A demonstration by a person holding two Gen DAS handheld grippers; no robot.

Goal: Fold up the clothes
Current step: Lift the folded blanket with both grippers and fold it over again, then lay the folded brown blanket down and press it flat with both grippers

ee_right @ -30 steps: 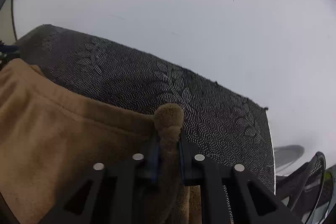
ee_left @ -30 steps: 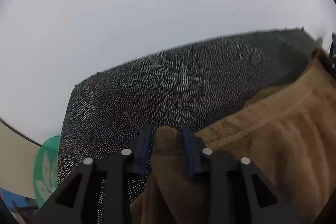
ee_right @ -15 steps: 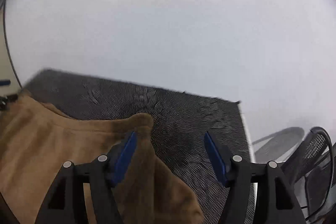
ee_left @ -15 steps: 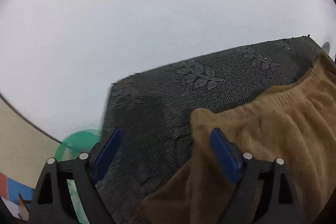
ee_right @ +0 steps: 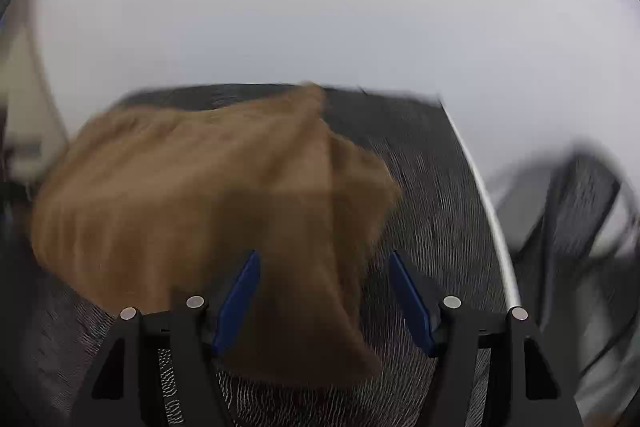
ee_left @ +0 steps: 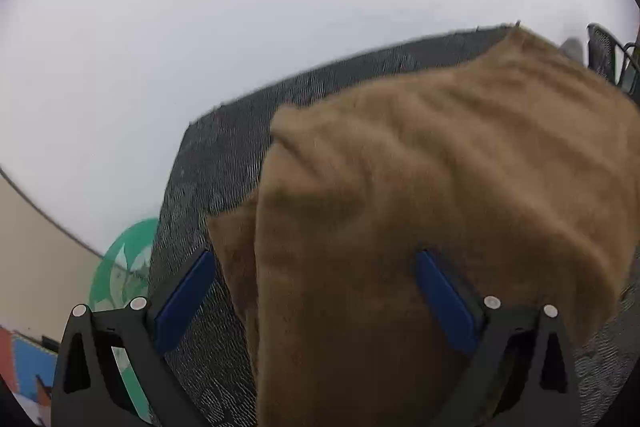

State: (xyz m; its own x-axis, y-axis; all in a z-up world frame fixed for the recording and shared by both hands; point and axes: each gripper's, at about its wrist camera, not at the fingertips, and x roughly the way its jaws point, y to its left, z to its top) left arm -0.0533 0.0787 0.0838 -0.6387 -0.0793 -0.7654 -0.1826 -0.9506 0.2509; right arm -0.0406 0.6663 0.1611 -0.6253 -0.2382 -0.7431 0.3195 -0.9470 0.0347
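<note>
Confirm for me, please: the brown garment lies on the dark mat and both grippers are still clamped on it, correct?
Not quite. The brown garment does lie on the dark mat, but both wrist views show the left gripper and right gripper open, their jaws having just opened off the cloth.

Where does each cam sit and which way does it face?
Left wrist: on the left hand-held gripper, angled down at the brown fleece garment on the dark patterned mat; open blue-padded fingers show.
Right wrist: on the right hand-held gripper, angled down likewise; open fingers show.
Shared: garment, mat, white table.
</note>
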